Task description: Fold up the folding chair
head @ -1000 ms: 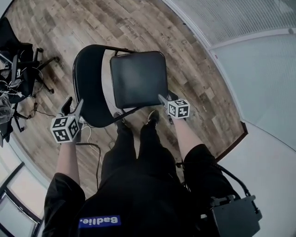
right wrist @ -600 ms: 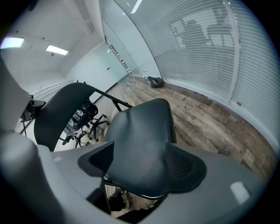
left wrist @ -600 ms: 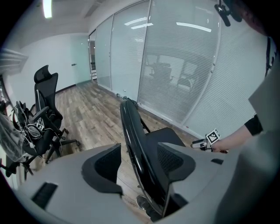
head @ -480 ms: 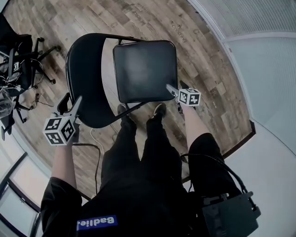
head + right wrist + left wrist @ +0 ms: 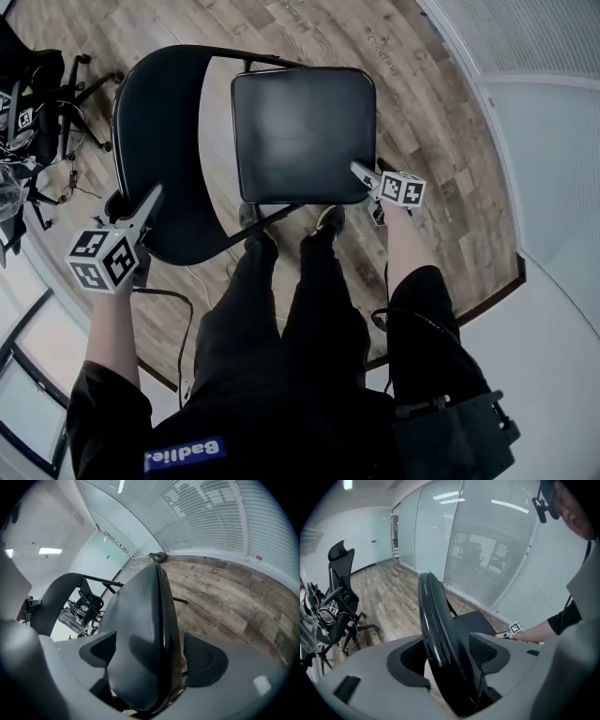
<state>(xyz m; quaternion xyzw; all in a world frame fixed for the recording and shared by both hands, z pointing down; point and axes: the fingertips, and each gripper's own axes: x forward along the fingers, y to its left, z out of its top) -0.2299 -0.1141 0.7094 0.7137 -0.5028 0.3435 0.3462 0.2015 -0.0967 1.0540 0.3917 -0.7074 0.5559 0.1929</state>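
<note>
A black folding chair stands open on the wood floor, its seat (image 5: 302, 131) flat and its curved backrest (image 5: 164, 141) to the left in the head view. My left gripper (image 5: 134, 202) straddles the backrest's near edge (image 5: 436, 620). Its jaws are opening, and a gap shows beside the left pad. My right gripper (image 5: 361, 172) sits at the seat's near right corner. The seat's edge (image 5: 145, 616) runs between its opening jaws, and the pads stand off it.
A black office chair (image 5: 33, 103) with tangled cables stands at the left. A glass wall with blinds (image 5: 525, 37) runs along the right. The person's legs and shoes (image 5: 281, 281) are right behind the folding chair, and a cable (image 5: 173, 295) lies on the floor.
The chair has grown larger in the head view. The left gripper has slid left and lower along the backrest. The right gripper has shifted right, staying at the seat's corner.
</note>
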